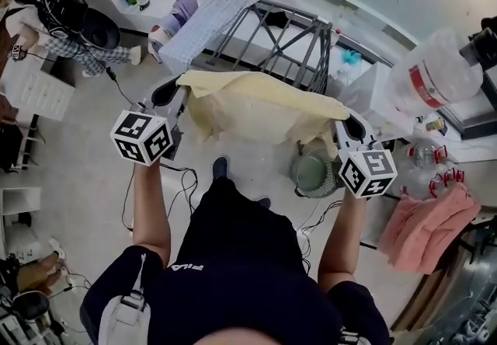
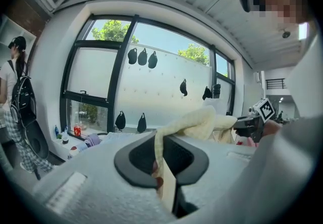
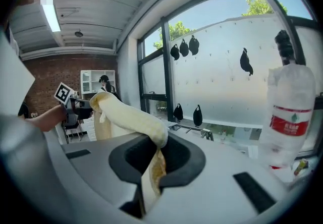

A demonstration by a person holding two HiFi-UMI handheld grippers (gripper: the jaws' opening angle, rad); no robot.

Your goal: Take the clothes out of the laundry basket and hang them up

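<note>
Two claws, one in each of the person's hands, are held up side by side in front of the body: left claw [image 1: 167, 95] and right claw [image 1: 353, 127], each carrying its marker cube.

- Left claw: jaws closed tight on one edge of a pale yellow cloth [image 1: 256, 106]. The fabric is pinched between the pads and runs off toward the other claw.
- Right claw: jaws likewise clamped on the opposite edge, with a fold hanging down through the gap.
- Cloth: one item, stretched between the two claws and clear of the floor. It sags in the middle and its lower folds hang loose.
- Laundry basket [image 1: 314, 172]: one, round, on the floor below the cloth's right end and near the right claw in the head view. Its contents cannot be made out.
- Pink cloth [image 1: 427, 227]: one, draped at the right edge, well apart from the yellow one.
- Drying rack [image 1: 299, 36]: one, grey metal, beyond the cloth – a checked blue-white cloth [image 1: 203, 29] lies over its left end.
- Water bottle [image 1: 431, 75]: one, large and clear with a red label, right of the rack.
- Person with a black backpack [image 1: 66, 13]: one, standing at the left near the window.
- Window [image 2: 161, 92]: farthest – dark frame and frosted pane, with several small black items [image 2: 142, 56] hung on it and green trees behind
</note>
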